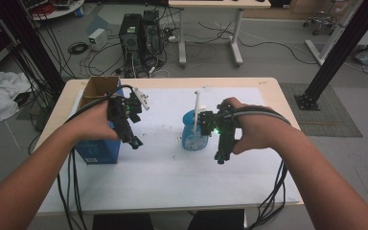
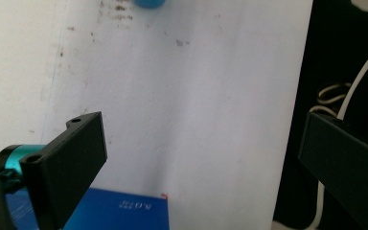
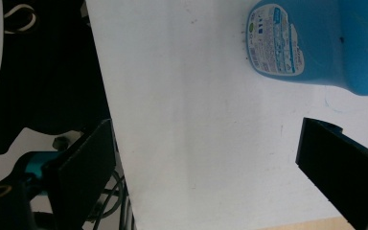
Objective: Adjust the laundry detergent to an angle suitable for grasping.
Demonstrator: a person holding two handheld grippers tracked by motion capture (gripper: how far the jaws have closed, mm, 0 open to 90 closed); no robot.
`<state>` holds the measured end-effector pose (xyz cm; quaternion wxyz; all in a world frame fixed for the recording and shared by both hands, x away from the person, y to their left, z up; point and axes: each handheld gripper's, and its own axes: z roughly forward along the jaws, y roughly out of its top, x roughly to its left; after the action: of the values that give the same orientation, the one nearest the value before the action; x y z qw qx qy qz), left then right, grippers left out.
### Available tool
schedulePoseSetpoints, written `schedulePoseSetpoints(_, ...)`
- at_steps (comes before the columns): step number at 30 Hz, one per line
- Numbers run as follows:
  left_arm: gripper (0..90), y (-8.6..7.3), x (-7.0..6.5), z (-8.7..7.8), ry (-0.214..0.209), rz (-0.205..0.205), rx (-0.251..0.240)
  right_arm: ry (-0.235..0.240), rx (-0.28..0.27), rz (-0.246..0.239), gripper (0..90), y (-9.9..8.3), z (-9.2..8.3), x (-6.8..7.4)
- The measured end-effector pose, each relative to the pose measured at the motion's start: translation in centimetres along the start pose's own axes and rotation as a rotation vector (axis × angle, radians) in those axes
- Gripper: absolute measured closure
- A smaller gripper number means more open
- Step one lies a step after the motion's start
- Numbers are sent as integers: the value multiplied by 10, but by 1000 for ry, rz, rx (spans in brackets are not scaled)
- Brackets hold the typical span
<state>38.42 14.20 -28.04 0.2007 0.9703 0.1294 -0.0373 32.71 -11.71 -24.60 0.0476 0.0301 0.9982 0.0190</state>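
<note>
While both hands hover over the table (image 1: 268, 88), neither gripper holds anything. L gripper (image 1: 135, 142) sits w/ jaws spread wide, just in front of a blue cardboard box (image 1: 98, 148) w/ its brown flaps open at the top. R gripper (image 1: 221, 157) also has jaws wide apart, nothing btwn them, just right of the blue spray bottle (image 1: 194, 136).

Bottle: glossy blue plastic, rounded body, white trigger head pointing up, printed label on its side (image 3: 275, 40); it stands upright near mid-table. Jaws are flat matte black plates, squared off.

Table top is light wood covered by a white sheet (image 2: 187, 120), smooth but speckled w/ dark smudges near the bottle. Room: grey floor, PC towers (image 1: 140, 33) and tangled cables behind the table, a 2nd desk (image 1: 211, 19) farther back, black frame posts at both sides.
</note>
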Motion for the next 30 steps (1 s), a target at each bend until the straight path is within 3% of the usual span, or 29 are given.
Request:
schedulePoseSetpoints(1,26,0,0,0,0,0,0,0,0,0,46,0,0,0)
schedulePoseSetpoints(6,26,-4,-2,2,-26,-24,-140,3,-4,2,45,-2,1,3)
schedulePoseSetpoints(13,26,-4,-4,2,-13,-32,-174,18,-12,-3,39,-2,0,5)
schedulePoseSetpoints(18,26,-3,-4,1,7,-14,-185,21,-14,5,37,-3,0,5)
schedulePoseSetpoints(19,26,-2,-6,-2,16,-31,-240,23,-16,5,37,-3,1,5)
schedulePoseSetpoints(23,26,0,-5,-5,25,-46,-308,17,-14,8,36,-5,2,6)
schedulePoseSetpoints(27,26,2,-5,-4,52,-61,-349,16,-12,13,35,-5,1,8)
schedulePoseSetpoints(30,26,4,-3,-1,46,-70,-378,17,-11,14,35,-6,1,8)
